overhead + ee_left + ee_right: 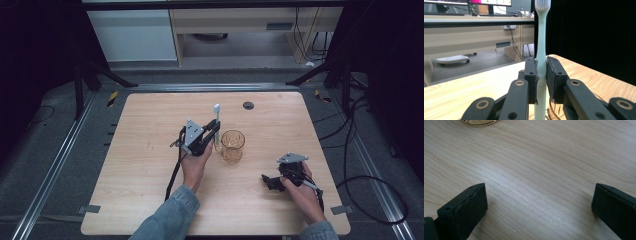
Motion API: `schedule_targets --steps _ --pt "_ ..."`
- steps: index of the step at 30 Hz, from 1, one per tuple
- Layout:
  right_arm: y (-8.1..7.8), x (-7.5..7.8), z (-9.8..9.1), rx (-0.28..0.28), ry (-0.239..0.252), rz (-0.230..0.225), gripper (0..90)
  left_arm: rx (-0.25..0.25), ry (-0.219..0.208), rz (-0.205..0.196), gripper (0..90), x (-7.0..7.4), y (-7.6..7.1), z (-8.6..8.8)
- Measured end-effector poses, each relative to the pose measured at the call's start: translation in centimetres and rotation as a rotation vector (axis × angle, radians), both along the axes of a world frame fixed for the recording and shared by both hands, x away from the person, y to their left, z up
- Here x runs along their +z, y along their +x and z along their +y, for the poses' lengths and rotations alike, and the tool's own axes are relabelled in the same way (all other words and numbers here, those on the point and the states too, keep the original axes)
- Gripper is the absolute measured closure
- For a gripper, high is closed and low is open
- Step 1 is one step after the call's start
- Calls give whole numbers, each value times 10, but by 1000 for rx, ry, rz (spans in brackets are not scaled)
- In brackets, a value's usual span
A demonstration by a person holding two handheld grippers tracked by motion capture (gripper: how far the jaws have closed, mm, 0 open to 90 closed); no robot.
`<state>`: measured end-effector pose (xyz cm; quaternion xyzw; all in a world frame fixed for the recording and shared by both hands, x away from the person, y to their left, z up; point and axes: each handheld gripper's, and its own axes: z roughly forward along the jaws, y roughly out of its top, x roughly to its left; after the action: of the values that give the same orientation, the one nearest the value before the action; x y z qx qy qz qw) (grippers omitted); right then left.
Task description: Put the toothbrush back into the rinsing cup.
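While your left gripper (541, 75) clamps the toothbrush (541, 42) upright just beside the amber glass (233, 145) | step: carrying brush to glass | next: lift it over the rim, then release | right gripper (539, 202) wide, empty, resting apart.

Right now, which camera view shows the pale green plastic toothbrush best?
The left gripper view shows the pale green plastic toothbrush best: it stands upright, close, clamped between the left gripper pads, bristles at the top. The high view shows it small and thin beside the amber glass cup. The right gripper view shows bare wooden table instead.
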<state>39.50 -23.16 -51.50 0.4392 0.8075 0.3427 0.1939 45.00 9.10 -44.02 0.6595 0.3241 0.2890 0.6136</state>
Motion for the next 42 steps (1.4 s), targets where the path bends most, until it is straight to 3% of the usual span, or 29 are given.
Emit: schedule_targets --steps 42 --pt "0 0 0 0 1 1 6 0 46 47 784 -23 -5 4"
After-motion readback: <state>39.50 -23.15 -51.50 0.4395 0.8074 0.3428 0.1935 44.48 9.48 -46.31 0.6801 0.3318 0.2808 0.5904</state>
